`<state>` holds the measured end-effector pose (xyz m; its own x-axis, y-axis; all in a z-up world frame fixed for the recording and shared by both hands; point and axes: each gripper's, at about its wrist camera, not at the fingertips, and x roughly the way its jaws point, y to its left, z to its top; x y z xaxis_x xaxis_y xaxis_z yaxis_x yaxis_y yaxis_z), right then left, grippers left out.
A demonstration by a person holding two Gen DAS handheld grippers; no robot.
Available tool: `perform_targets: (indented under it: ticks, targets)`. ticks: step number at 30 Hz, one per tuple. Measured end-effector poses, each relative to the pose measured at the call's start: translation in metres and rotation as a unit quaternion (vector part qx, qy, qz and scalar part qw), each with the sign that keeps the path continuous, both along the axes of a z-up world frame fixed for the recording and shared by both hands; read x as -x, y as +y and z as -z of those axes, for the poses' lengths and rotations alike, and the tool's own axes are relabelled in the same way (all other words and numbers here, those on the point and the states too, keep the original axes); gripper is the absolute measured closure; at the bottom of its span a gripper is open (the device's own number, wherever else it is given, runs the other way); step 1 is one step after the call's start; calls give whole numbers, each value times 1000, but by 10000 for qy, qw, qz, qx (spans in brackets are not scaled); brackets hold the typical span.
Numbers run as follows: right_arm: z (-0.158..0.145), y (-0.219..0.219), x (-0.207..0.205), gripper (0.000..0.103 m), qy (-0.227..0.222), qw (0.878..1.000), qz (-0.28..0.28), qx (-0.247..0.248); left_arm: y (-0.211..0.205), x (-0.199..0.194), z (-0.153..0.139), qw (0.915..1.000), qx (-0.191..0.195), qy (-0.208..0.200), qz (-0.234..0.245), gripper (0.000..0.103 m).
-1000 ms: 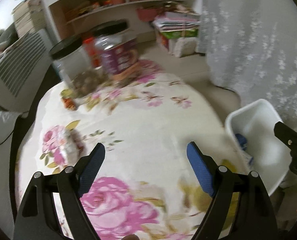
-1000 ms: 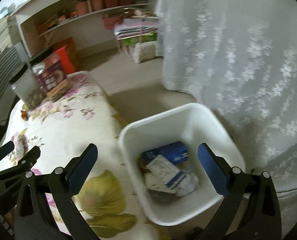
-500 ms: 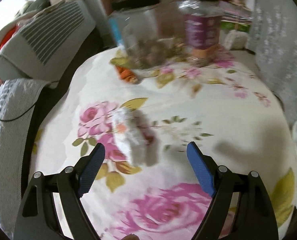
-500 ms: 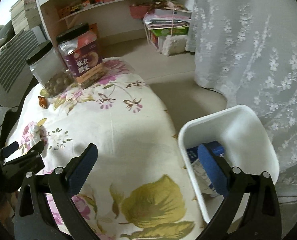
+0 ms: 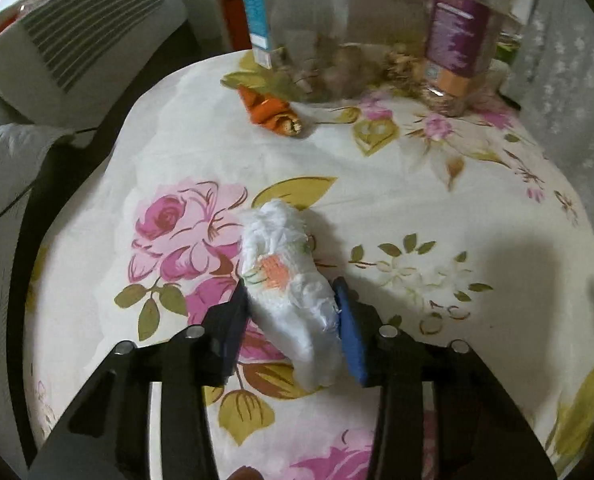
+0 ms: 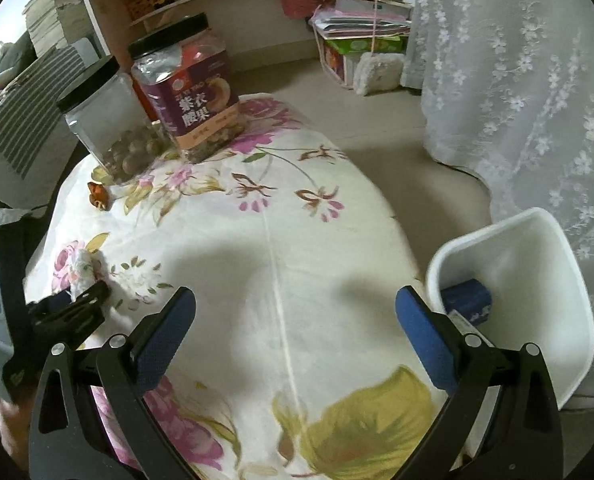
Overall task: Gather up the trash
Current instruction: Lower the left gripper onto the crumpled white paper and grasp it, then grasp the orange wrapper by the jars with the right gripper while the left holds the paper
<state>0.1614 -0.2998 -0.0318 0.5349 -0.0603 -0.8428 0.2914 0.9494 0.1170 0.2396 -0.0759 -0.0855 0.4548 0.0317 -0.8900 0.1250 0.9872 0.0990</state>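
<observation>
Left hand-held gripper (image 5: 291, 312) clamps the crumpled tissue (image 5: 287, 280) (underside hidden); right hand-held gripper (image 6: 295, 314) wide

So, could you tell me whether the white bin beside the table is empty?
Not empty: the white bin holds a blue box and more packaging beside it.

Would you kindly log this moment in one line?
left gripper: shut on tissue wad | right gripper: open, empty | bin: beside table
</observation>
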Motion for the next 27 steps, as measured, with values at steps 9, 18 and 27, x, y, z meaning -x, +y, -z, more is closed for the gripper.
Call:
perform_targets:
  ticks: [9, 18, 27]
  targets:
    - [13, 55, -60, 7, -104, 9959, -766, -463, 57, 8, -25, 9996, -238, 55, -145, 63]
    - [32, 153, -153, 7, -349, 9899, -1285, -480, 112, 6, -23, 9978, -424, -89, -502, 63]
    - [52, 202, -200, 29, -389, 9911, -1238, -292, 129, 2, -24, 9975, -148, -74, -680, 62]
